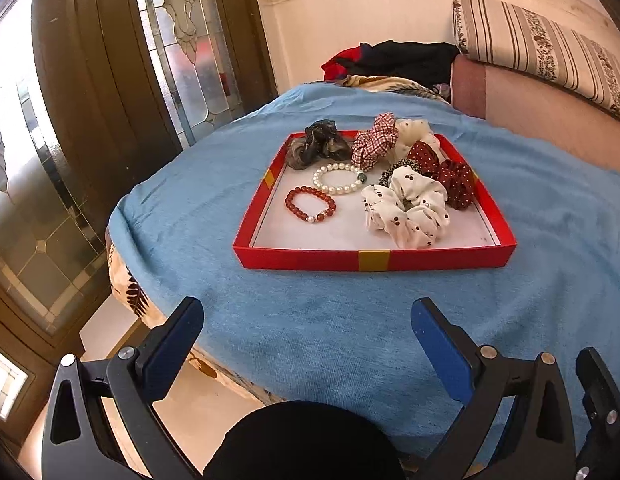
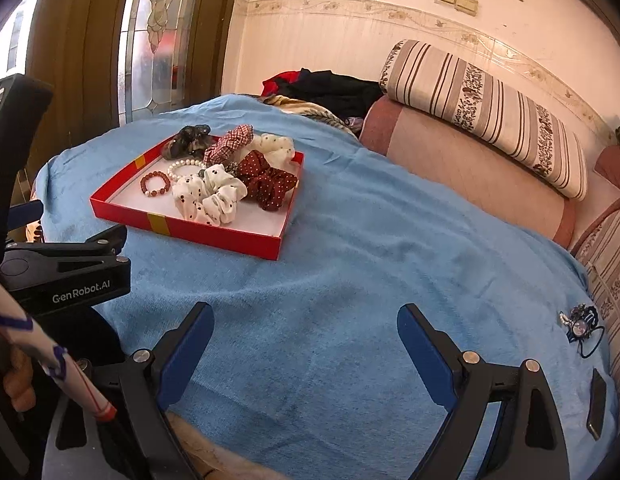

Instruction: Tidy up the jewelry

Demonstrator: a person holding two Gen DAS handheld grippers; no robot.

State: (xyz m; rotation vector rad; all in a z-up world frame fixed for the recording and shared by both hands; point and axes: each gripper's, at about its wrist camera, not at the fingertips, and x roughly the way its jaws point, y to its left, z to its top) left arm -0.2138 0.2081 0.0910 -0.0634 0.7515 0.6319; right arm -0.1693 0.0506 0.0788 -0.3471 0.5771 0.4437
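A shallow red tray [image 1: 374,259] [image 2: 181,227] lies on the blue blanket [image 1: 310,320]. Inside it sit a red bead bracelet [image 1: 310,204] [image 2: 154,184], a pearl bracelet [image 1: 338,178] [image 2: 185,165] and several scrunchies: white with cherries [image 1: 410,208] [image 2: 209,196], dark red dotted [image 1: 450,178] [image 2: 267,184], red check [image 1: 374,146], cream dotted [image 1: 416,130] and dark grey [image 1: 318,148]. A dark hair tie with a charm [image 2: 581,322] lies on the blanket far right, outside the tray. My left gripper [image 1: 307,316] is open, short of the tray. My right gripper [image 2: 305,320] is open over bare blanket.
A striped bolster [image 2: 486,116] and pink cushion [image 2: 470,172] run along the right. Dark clothes [image 1: 394,60] are heaped behind the tray. A glazed wooden door [image 1: 109,80] stands left, past the bed's edge. A dark phone [image 2: 596,404] lies at the right edge.
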